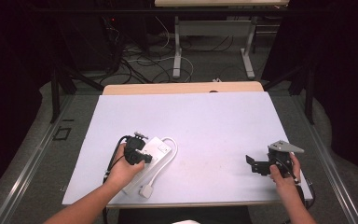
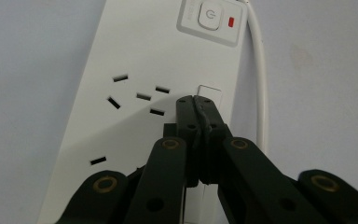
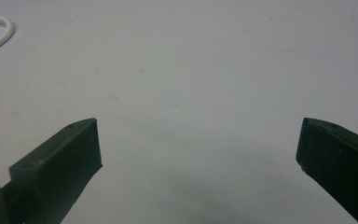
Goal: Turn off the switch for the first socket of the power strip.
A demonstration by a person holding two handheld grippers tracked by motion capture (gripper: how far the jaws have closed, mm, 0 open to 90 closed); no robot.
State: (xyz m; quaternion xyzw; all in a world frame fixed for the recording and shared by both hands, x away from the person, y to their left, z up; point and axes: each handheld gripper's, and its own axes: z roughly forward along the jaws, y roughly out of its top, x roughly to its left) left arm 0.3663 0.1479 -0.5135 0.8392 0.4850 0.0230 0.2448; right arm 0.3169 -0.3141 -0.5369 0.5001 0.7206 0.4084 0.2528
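On the left of the bench (image 1: 214,116), we see the left gripper (image 2: 195,100) with its fingers pressed together, tips resting on the white power strip (image 2: 135,70) beside its sockets, below the power button (image 2: 209,14). The strip's white cord (image 1: 161,170) loops alongside. Far right, the right gripper (image 3: 198,144) hovers with fingers spread wide, holding nothing.

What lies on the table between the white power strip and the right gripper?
Nothing: the high view shows a bare stretch of white table top between the power strip and the right gripper. The right gripper view shows bare surface between its open jaws.
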